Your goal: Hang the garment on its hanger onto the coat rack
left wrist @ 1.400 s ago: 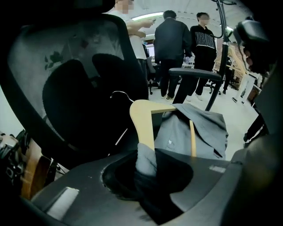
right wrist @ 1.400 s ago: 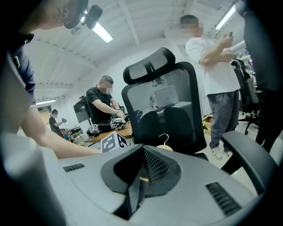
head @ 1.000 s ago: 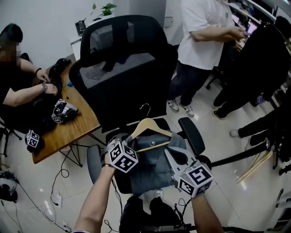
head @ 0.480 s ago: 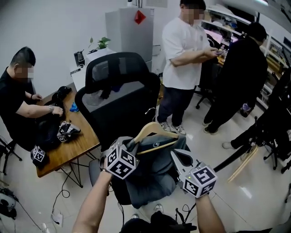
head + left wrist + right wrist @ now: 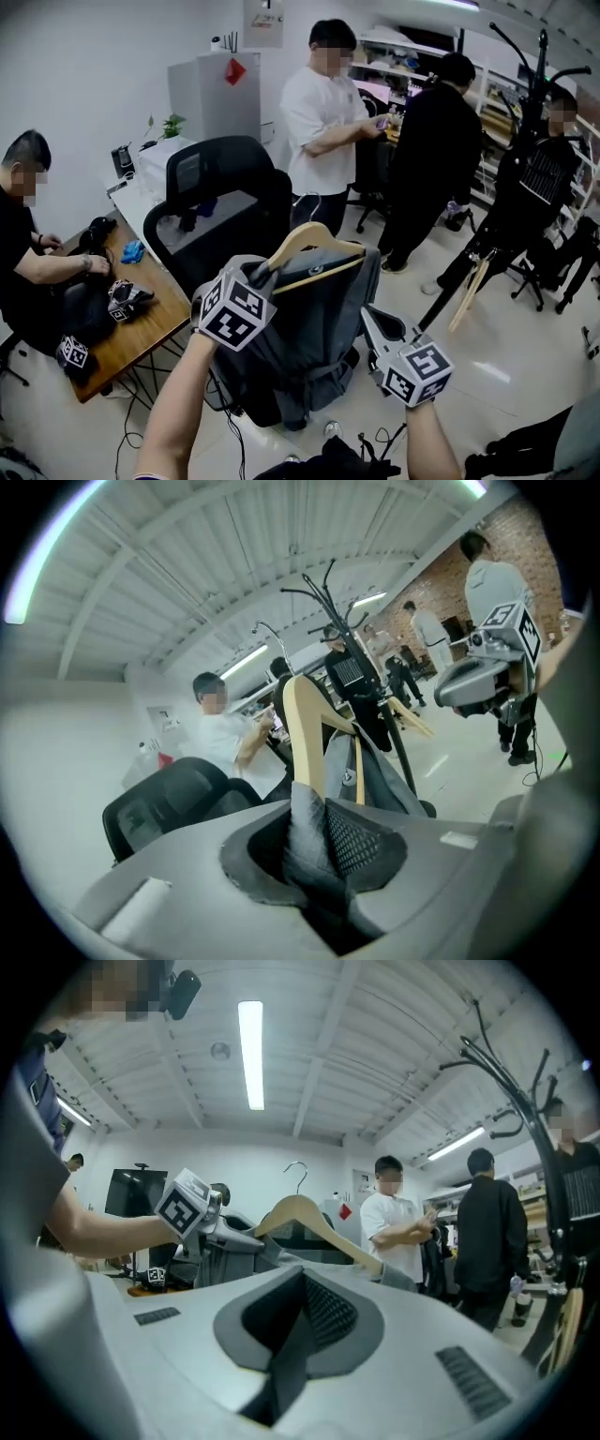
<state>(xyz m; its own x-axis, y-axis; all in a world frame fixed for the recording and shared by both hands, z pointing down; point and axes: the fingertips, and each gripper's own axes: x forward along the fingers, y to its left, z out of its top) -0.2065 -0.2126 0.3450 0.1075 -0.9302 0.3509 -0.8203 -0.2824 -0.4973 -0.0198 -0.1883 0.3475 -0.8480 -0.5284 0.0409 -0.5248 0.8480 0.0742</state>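
A grey garment (image 5: 305, 328) hangs on a wooden hanger (image 5: 314, 246) in front of me, held up in the air. My left gripper (image 5: 265, 275) pinches the garment's left shoulder; in the left gripper view grey fabric (image 5: 307, 822) is bunched between its closing jaws (image 5: 309, 834), with the hanger (image 5: 302, 731) right ahead. My right gripper (image 5: 369, 315) sits at the garment's right edge, and its jaws (image 5: 298, 1309) meet with nothing showing between them. The black coat rack (image 5: 541, 89) stands at the far right, also seen in both gripper views (image 5: 349, 658) (image 5: 525, 1101).
A black office chair (image 5: 220, 216) stands just behind the garment. A wooden table (image 5: 131, 323) with a seated person (image 5: 23, 253) is at the left. Three more people (image 5: 323, 141) stand between me and the rack. Dark clothes (image 5: 530, 187) and loose hangers (image 5: 469, 291) hang there.
The garment and both grippers have risen off the chair seat. My view has swung up and to the right, bringing the coat rack into sight.
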